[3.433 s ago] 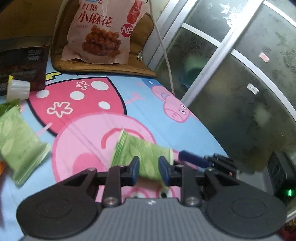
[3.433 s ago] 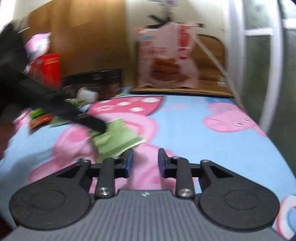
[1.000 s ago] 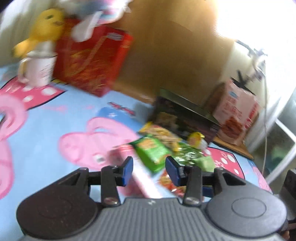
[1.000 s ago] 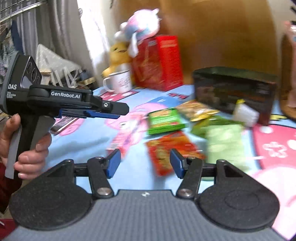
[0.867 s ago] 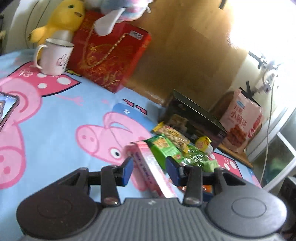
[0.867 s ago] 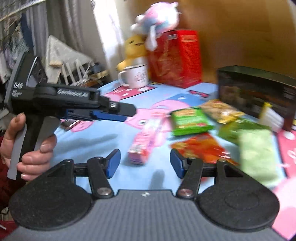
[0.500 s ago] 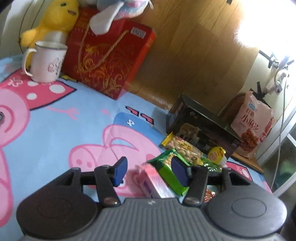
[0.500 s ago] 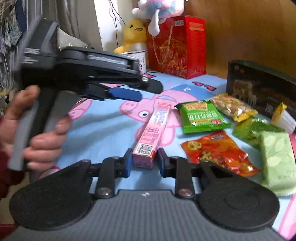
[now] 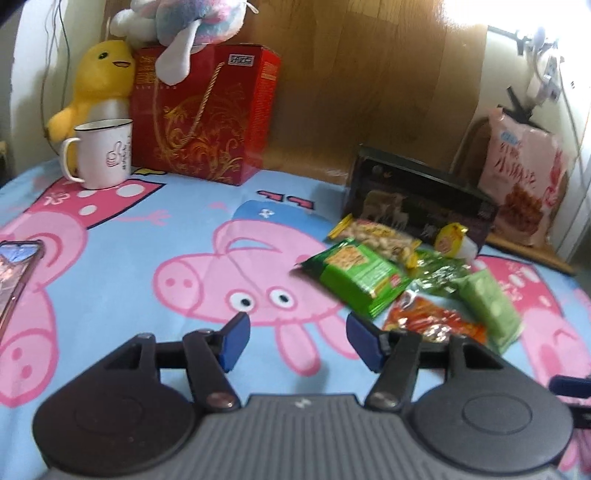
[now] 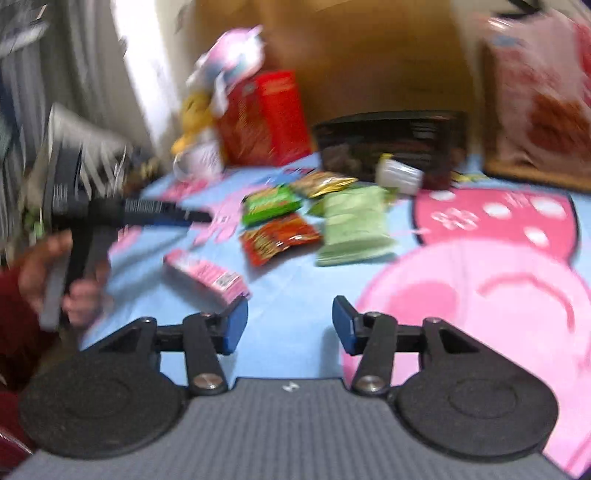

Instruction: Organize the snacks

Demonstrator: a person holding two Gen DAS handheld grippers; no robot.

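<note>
Now, cloth: one soft printed sheet (image 9: pixel 110 258), blue with pink cartoon pigs, covers the flat surface under everything.
Red box: one tall glossy carton (image 9: pixel 207 118) with gold scrollwork and a cord handle, upright at the back; a pastel plush (image 9: pixel 184 22) lies on top and a yellow plush duck (image 9: pixel 99 77) leans beside it.
Pink bag: one large crinkly pouch (image 9: pixel 524 184), upright at the far right.
Black box: one long dark carton (image 9: pixel 417 199), seemingly open-topped; contents cannot be told.
Mug: one white enamel mug (image 9: pixel 101 153) with a dark rim, next to the red box; inside hidden.
Snacks: about six small packets clustered in front of the black box — one green foil pack (image 9: pixel 358 273), one pale green pillow pack (image 9: pixel 487 306), one red-orange pack (image 9: pixel 436 321), one yellow nut pack (image 9: pixel 376 236), one dark green wrapper (image 9: pixel 436 273), one small yellow-lidded cup (image 9: pixel 450 240).
Pink box: one slim cardboard carton (image 10: pixel 207 273), lying apart from the cluster, just beyond the right fingers' left pad.
Left hand-held gripper (image 9: pixel 295 341): jaws have just been opening, nothing between them.
Right hand-held gripper (image 10: pixel 290 325): jaws have just been opening, parted and empty; view blurred.
</note>
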